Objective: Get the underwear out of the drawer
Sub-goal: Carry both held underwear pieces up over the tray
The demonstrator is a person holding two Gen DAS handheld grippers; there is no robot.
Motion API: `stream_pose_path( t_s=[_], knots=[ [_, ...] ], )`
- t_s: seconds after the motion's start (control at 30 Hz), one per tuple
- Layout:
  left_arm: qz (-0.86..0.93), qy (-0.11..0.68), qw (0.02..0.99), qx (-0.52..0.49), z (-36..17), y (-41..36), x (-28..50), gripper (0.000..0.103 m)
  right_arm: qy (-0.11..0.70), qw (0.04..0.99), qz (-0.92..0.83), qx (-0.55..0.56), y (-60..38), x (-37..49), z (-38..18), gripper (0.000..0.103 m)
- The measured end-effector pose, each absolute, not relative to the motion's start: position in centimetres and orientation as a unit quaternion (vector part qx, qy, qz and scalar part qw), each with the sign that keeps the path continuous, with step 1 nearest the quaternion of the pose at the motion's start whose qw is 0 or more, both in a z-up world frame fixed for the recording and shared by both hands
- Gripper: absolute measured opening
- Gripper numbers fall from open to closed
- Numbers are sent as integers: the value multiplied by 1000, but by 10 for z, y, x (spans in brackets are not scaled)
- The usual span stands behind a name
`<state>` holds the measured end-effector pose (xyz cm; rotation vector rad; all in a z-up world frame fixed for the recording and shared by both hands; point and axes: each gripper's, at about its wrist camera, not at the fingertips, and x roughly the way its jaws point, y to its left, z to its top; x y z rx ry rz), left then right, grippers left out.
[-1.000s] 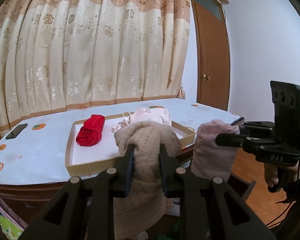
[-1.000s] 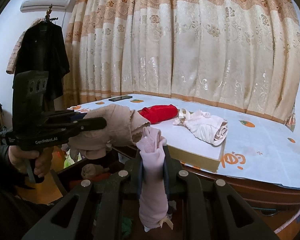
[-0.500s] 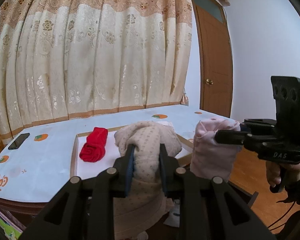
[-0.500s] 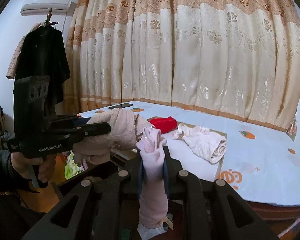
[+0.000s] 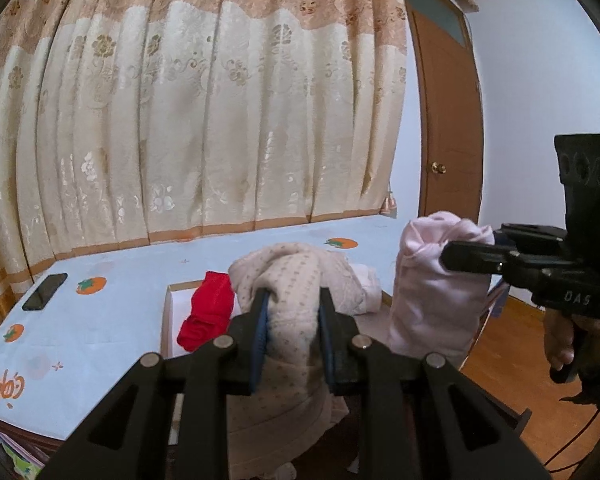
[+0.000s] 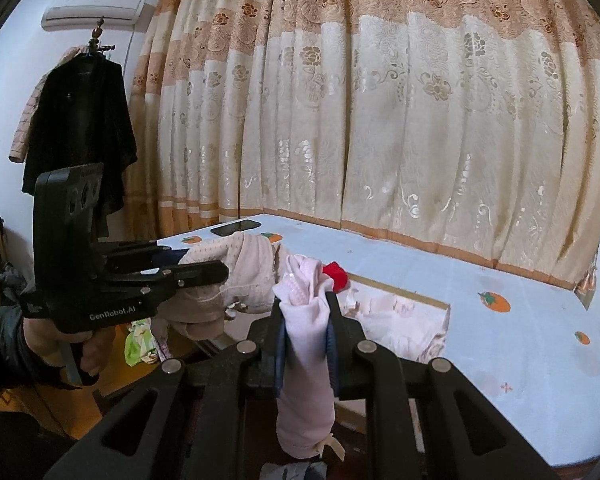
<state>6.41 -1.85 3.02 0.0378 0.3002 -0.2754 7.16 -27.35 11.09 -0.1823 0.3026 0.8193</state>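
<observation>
A beige, dotted piece of underwear is bunched and pinched between two black fingers, its top bulging above them and its wide waistband hanging loosely below. Beside it, a pale pink piece of underwear is pinched between another pair of fingers, rolled into a narrow upright bundle with a small bow at its lower end. Both hang in the air near the front edge of the bench, side by side and just apart. The drawer itself cannot be made out clearly.
</observation>
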Motion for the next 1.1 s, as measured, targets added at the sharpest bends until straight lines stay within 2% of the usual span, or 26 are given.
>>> stream_pose_path(
  t_s=[0.57, 1.1],
  knots=[
    [-118, 205, 971, -42, 31, -3, 140, 21, 191, 899, 385, -88, -245, 141, 121, 18],
    [-107, 261, 956, -82, 6, -5, 209, 21, 272, 892, 356, -61, -218, 235, 98, 18]
  ],
)
